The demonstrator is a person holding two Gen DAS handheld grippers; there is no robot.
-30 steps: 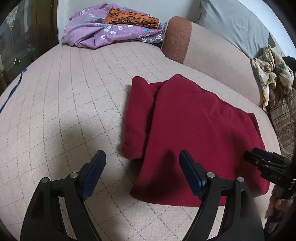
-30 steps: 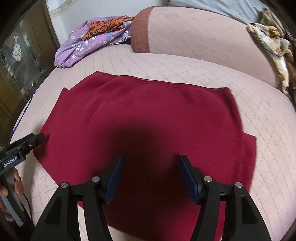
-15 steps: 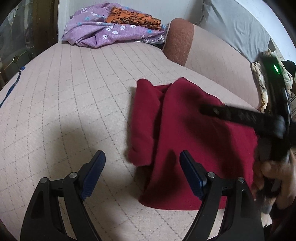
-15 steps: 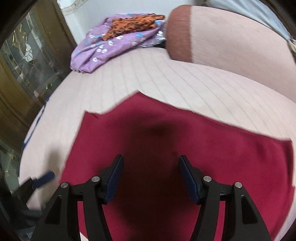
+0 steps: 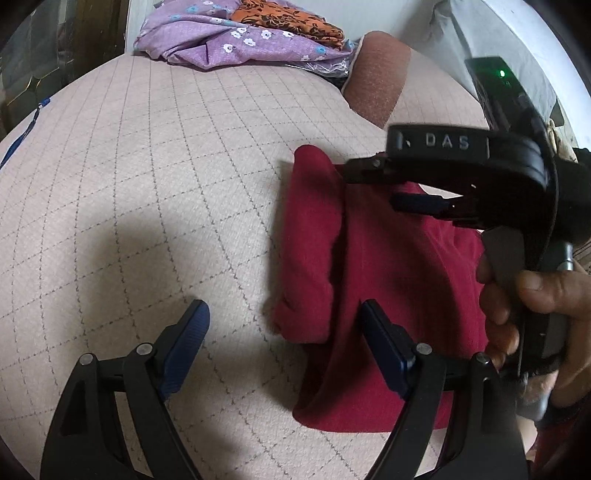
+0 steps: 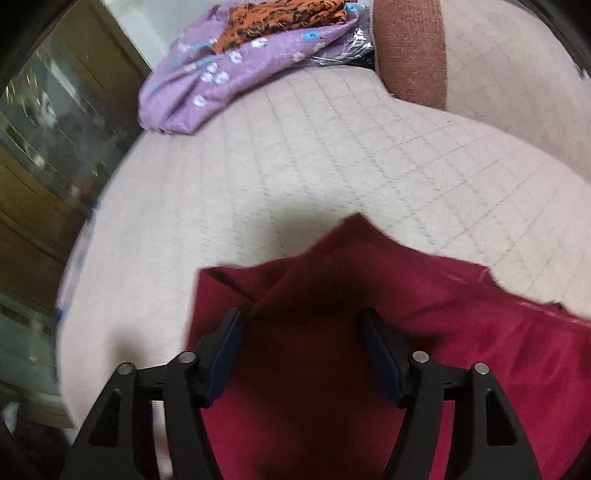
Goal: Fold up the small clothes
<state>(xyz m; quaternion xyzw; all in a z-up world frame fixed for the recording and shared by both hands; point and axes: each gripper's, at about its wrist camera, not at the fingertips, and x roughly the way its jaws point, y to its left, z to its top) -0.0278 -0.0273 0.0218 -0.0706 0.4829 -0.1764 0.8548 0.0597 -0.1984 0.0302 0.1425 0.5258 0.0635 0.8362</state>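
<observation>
A dark red garment (image 5: 384,280) lies partly folded on the beige quilted bed, its left side rolled into a thick fold. My left gripper (image 5: 284,325) is open and empty, just above the garment's near left edge. My right gripper (image 6: 299,328) is open and empty, low over the garment's far left corner (image 6: 332,280). In the left wrist view the right gripper (image 5: 373,184) reaches in from the right above the garment, held by a hand.
A purple flowered cloth (image 5: 229,40) with an orange patterned cloth (image 5: 291,22) on it lies at the bed's far end. A brown and beige bolster (image 5: 384,74) lies behind the garment. A wooden glass-door cabinet (image 6: 48,140) stands to the left.
The right gripper has swung forward and left across the garment toward its far left corner. It now fills the right of the left wrist view. The left gripper has shifted slightly left.
</observation>
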